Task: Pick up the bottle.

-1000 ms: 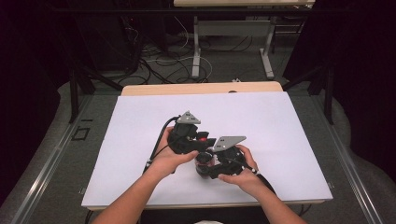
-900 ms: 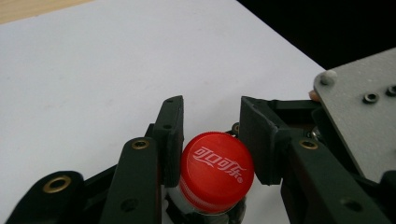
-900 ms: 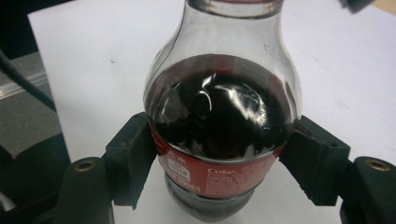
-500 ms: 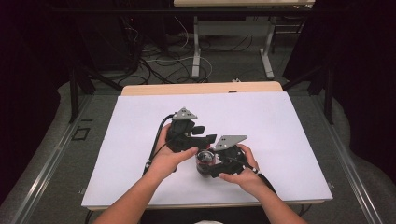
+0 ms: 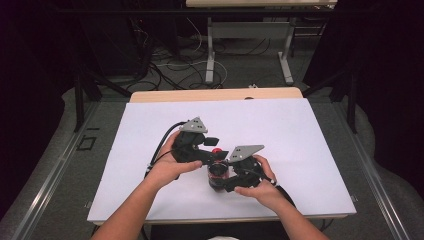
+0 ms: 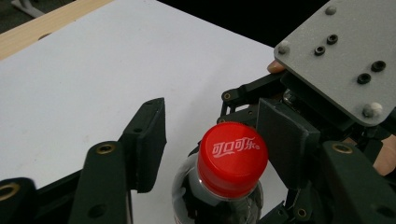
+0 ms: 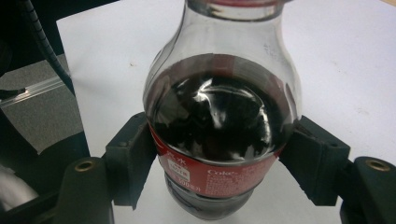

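high view: the cola bottle stands upright on the white bench, nearer the front edge than the back and about midway between the side edges. my left tongs reach over its red cap; my right tongs hold it low down.

left gripper view: my left tongs are spread, one jaw just beside the cap on its right, the other clear of it on the left. not gripping yet.

right gripper view: my right tongs are clamped on the bottle at its label, both jaws touching.

risk, as i judge it: closing the left tongs off-centre could catch the cap by its edge and slip. twisting may spin the round body in the right jaws. a fizzy drink may spray if the cap comes loose fast.
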